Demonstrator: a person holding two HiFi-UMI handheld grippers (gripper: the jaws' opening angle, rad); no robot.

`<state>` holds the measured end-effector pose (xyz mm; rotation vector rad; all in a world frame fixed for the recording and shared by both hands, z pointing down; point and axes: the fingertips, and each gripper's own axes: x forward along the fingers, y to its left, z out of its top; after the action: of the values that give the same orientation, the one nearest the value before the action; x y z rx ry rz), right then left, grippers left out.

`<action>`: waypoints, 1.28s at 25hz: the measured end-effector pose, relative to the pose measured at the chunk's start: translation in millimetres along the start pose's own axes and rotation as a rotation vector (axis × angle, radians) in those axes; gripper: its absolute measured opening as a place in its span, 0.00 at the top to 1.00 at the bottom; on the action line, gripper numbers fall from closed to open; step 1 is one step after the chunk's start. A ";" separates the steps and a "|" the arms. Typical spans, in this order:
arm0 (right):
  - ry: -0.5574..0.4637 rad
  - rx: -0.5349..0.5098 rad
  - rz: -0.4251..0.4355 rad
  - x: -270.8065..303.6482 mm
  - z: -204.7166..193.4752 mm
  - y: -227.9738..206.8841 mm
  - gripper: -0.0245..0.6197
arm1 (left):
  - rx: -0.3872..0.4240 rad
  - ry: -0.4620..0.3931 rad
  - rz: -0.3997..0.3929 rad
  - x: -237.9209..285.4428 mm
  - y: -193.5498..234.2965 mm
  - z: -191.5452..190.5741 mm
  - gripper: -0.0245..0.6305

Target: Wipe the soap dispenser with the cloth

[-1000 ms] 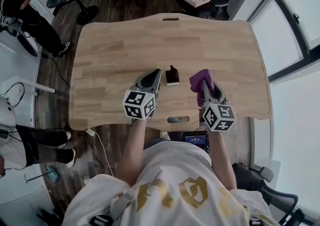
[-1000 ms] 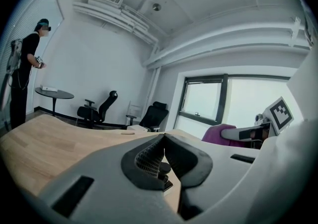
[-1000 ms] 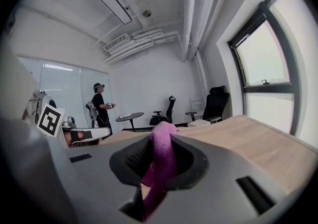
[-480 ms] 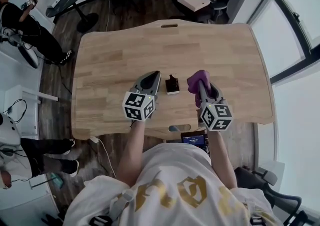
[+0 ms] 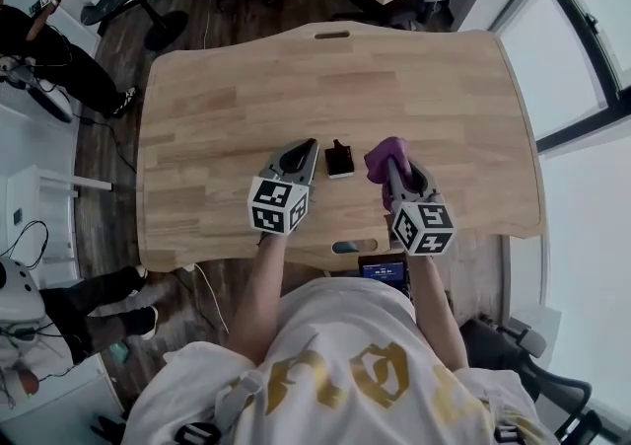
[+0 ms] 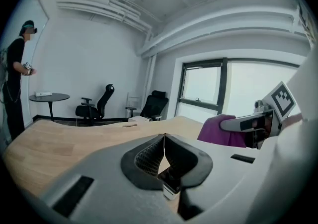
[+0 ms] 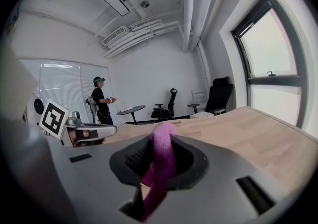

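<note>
Though behind left gripper [image 6: 164,138], soap dispenser [image 6: 171,178] half-hidden.

The soap dispenser [image 5: 339,159] is small and dark with a pale edge at its base. It stands on the wooden table [image 5: 227,108] just below the centre of the head view, its narrow top pointing toward the upper edge of the frame. The cloth [image 5: 386,155] is purple and bunched into a soft fold, pinched between the closed jaws of the right gripper [image 5: 392,169]. It sits just right of the dispenser, with a narrow gap between them
</note>
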<state>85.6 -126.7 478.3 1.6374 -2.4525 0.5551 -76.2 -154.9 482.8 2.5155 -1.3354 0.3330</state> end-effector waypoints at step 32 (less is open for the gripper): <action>0.254 -0.060 0.126 60.4 -69.3 -10.2 0.88 | 0.069 0.242 -0.427 56.1 -21.3 -114.0 0.57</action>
<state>64.9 -156.0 563.6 1.3080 -2.3699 0.6552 -36.2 -147.5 605.0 2.6264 -0.6870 0.5717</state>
